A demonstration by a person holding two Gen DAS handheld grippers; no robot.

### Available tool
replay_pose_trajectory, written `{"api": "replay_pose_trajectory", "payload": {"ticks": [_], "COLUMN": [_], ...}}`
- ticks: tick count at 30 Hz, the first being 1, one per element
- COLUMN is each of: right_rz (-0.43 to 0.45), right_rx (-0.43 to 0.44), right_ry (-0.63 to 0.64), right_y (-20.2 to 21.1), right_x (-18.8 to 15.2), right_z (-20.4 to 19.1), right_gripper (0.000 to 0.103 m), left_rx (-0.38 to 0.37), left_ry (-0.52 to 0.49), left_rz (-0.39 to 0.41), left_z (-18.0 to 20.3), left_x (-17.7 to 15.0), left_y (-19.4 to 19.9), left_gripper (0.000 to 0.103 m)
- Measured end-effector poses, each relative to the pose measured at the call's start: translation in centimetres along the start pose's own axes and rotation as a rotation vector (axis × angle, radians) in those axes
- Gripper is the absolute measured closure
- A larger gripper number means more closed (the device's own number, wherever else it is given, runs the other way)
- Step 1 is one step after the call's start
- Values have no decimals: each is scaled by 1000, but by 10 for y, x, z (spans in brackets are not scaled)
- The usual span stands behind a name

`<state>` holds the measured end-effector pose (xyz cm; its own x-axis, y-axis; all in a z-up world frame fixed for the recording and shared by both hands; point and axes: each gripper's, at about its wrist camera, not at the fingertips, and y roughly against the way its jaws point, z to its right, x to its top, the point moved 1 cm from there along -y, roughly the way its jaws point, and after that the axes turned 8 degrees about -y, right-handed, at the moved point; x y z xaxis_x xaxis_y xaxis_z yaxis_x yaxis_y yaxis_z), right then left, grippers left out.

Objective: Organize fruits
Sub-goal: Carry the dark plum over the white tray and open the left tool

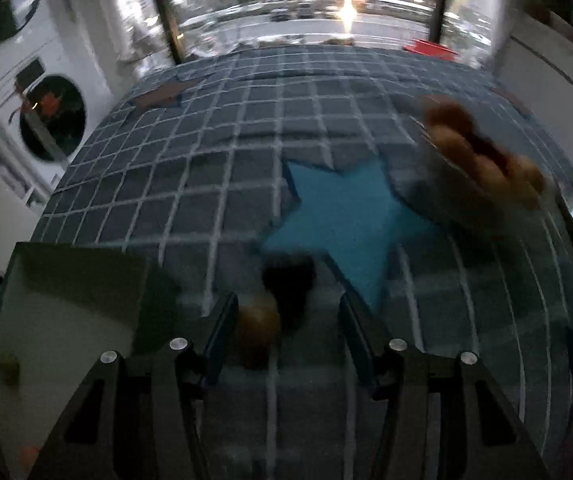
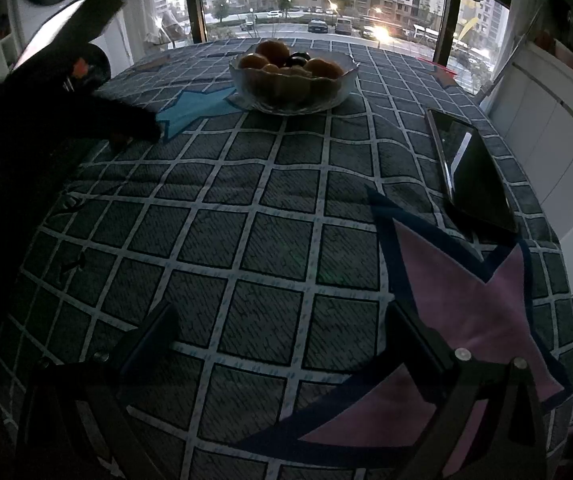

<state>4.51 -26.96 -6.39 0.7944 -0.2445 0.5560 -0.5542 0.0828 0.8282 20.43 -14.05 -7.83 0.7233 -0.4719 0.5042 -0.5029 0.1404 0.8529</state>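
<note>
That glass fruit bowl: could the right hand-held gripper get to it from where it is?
Probably yes: only bare checked cloth lies between the open right hand-held gripper and the glass fruit bowl.

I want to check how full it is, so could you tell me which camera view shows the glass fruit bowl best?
The right wrist view: the glass fruit bowl stands sharp and whole on the checked cloth, with oranges and a dark fruit inside. In the left wrist view it is only a motion-blurred smear at the right edge.

Checked grey quilt (image 2: pixel 246 240) with blue star patch (image 1: pixel 346 220) and pink star patch (image 2: pixel 466 320). Dark tablet (image 2: pixel 470 172) near right edge. Washing machine (image 1: pixel 46 116) at left.
</note>
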Motion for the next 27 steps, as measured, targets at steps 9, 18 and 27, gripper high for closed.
{"api": "replay_pose_trajectory", "payload": {"ticks": [9, 18, 27], "right_rz": [5, 4, 12], "right_rx": [18, 15, 43], "right_ry": [-11, -7, -25], "right_y": [-1, -1, 0], "right_x": [1, 1, 2], "right_z": [2, 1, 4], "right_gripper": [0, 0, 0], "left_rx": [-79, 57, 27], "left_ry": [29, 2, 52], "left_rz": [98, 64, 1], "left_z": [-5, -11, -12], "left_x": [-52, 9, 21], "left_y": [67, 20, -17], "left_gripper": [48, 48, 72]}}
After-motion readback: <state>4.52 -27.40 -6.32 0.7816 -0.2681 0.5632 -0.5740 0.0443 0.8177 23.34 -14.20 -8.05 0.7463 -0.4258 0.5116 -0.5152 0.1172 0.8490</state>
